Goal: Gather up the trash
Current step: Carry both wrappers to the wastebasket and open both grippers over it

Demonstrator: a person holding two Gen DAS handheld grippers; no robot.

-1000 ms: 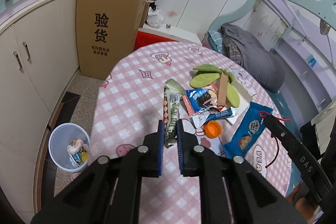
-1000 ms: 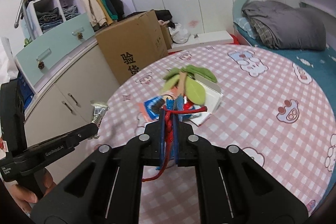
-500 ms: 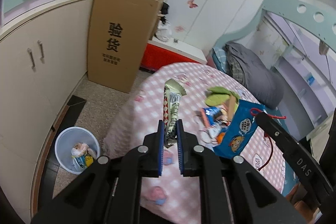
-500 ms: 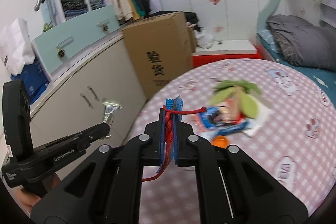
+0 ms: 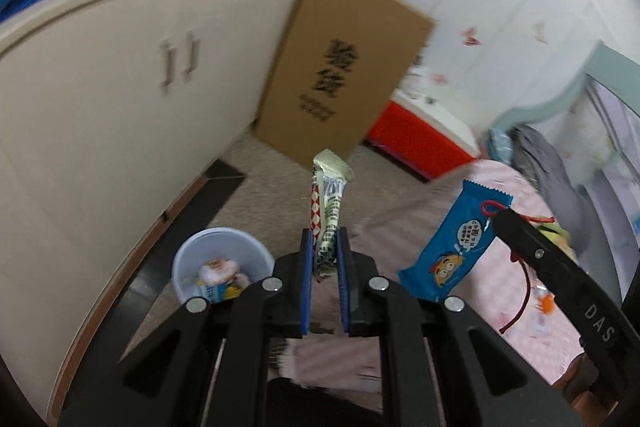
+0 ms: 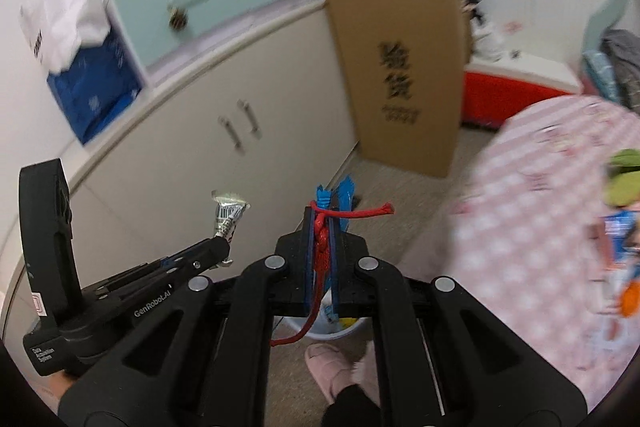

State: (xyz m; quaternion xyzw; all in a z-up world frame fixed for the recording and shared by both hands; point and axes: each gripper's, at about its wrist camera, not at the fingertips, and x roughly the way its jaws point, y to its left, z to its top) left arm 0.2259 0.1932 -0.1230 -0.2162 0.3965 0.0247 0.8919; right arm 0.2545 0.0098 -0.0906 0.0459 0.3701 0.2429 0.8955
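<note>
Left wrist view: the left gripper (image 5: 324,247) pinches a crumpled silver-and-red snack wrapper (image 5: 326,203) above the floor, near a pale blue plastic bin (image 5: 182,267).

Right wrist view: the right gripper (image 6: 321,227) clamps a blue foil packet (image 6: 343,203) and red cord (image 6: 352,213) over that bin.

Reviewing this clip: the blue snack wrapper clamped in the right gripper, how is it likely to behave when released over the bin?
The blue snack wrapper juts out flat from the right gripper, so it is probably thin, light film that flutters. The red string pinched alongside dangles limp and may snag. The bin lies below, slightly aside, so drift could cause a miss.
</note>
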